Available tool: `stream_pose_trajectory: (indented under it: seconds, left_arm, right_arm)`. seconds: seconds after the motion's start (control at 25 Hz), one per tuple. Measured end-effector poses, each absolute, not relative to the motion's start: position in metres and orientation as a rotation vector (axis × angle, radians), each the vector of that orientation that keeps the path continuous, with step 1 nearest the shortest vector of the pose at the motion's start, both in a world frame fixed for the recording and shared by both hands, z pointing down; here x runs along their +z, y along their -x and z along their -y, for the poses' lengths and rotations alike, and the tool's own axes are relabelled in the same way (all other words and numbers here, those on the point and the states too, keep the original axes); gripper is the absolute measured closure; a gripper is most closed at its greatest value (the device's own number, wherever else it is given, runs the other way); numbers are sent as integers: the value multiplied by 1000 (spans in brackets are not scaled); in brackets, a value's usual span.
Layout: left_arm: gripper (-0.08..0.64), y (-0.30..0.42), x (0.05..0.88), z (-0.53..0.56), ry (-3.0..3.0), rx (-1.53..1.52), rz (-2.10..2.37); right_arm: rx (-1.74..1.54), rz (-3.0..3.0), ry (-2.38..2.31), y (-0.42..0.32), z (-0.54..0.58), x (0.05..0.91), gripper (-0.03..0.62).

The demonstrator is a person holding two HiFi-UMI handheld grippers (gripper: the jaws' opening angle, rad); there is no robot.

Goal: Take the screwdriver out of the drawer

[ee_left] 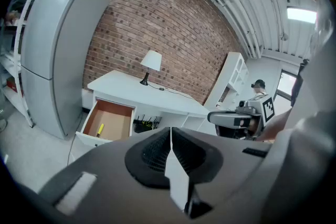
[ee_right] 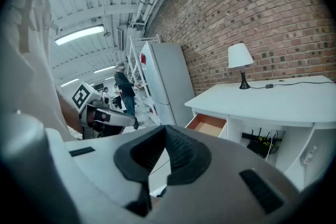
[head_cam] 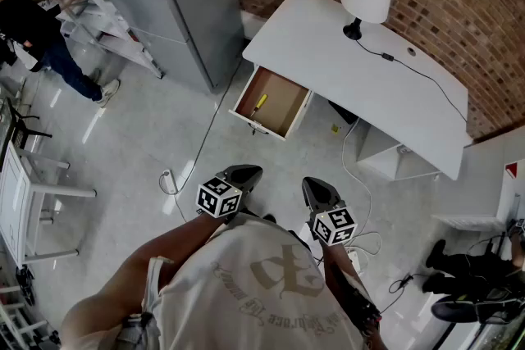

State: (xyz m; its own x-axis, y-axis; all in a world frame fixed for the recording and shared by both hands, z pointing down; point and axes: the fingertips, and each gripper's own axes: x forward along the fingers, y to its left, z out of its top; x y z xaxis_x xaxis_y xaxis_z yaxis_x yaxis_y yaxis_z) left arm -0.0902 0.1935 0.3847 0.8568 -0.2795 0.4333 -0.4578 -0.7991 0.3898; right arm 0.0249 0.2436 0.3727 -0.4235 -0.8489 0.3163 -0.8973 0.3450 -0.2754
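Approaching is judged underway; left gripper (head_cam: pixel 244 173) and right gripper (head_cam: pixel 315 187), both closed and empty, must be opened over the screwdriver (head_cam: pixel 260 102) in the upper-centre drawer (head_cam: pixel 289 120).

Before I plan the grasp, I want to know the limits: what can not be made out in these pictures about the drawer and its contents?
- Head view: the yellow item in the drawer is too small to show its tip or shape.
- Right gripper view: the drawer's own wall hides its contents.
- Left gripper view: the left tool, shut, covers the floor before the desk.
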Motion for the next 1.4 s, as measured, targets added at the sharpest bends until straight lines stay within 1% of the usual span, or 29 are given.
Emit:
stream_pose_trajectory:
  seconds: [0.24, 0.64, 1.4]
  left_arm:
    - [546, 100, 377, -199, -2530, 464, 574]
    - [546, 111, 377, -203, -2514, 436, 661]
    - [546, 115, 373, -217, -2522, 411, 703]
  right_arm:
    - [625, 2499, -1558, -9, -248, 368, 586]
    - [608, 2529, -1475, -5, -245, 373, 586]
    - [602, 2489, -1475, -7, -263, 377, 586]
